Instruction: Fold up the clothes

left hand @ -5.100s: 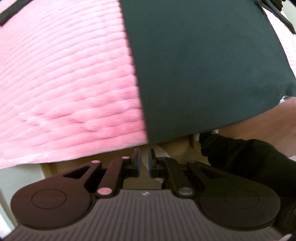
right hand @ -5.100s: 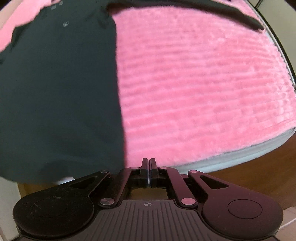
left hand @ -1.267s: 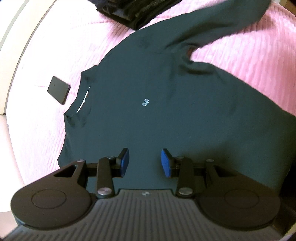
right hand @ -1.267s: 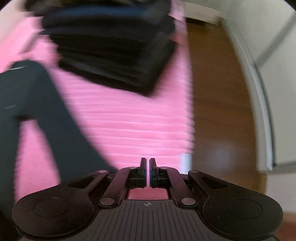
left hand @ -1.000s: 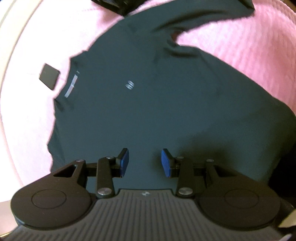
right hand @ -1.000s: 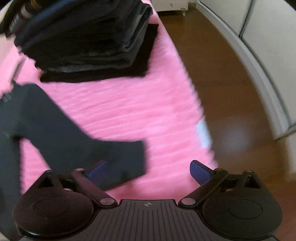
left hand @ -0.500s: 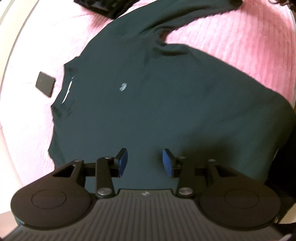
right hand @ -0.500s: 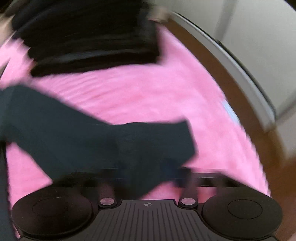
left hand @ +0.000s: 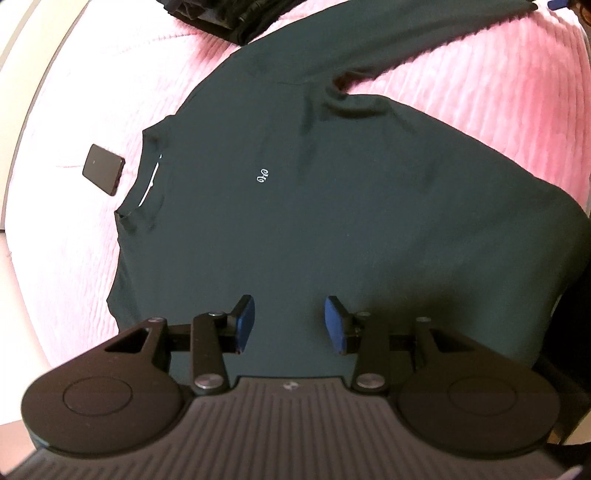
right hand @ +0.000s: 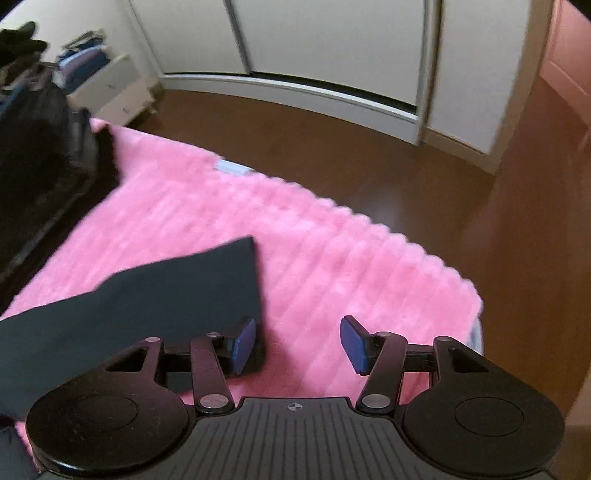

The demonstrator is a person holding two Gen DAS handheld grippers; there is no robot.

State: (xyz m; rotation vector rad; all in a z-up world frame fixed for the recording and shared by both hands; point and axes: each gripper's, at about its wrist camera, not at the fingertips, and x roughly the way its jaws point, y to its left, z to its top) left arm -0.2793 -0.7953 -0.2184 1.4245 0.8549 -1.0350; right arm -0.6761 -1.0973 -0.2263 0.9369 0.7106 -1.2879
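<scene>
1. Since five seconds ago both tools have left the hem at the bed's edge and parted their jaws; the dark green long-sleeved shirt point(left hand: 314, 206), then hanging over that edge, now lies spread flat, front up, on the ribbed pink fleece blanket point(left hand: 74, 236).
2. A black slab phone point(left hand: 103, 173) lies just beside the collar; a stack of folded dark clothes point(left hand: 229, 14) sits beyond.
3. The left tool point(left hand: 289, 320) hovers released, holding nothing, over the shirt's near side.
4. The right tool point(right hand: 297, 345) is released too, its left pad at the sleeve cuff point(right hand: 221, 280).
5. The step looks like the sleeve fold: the next move calls for pinching the cuff and carrying it across the body.
</scene>
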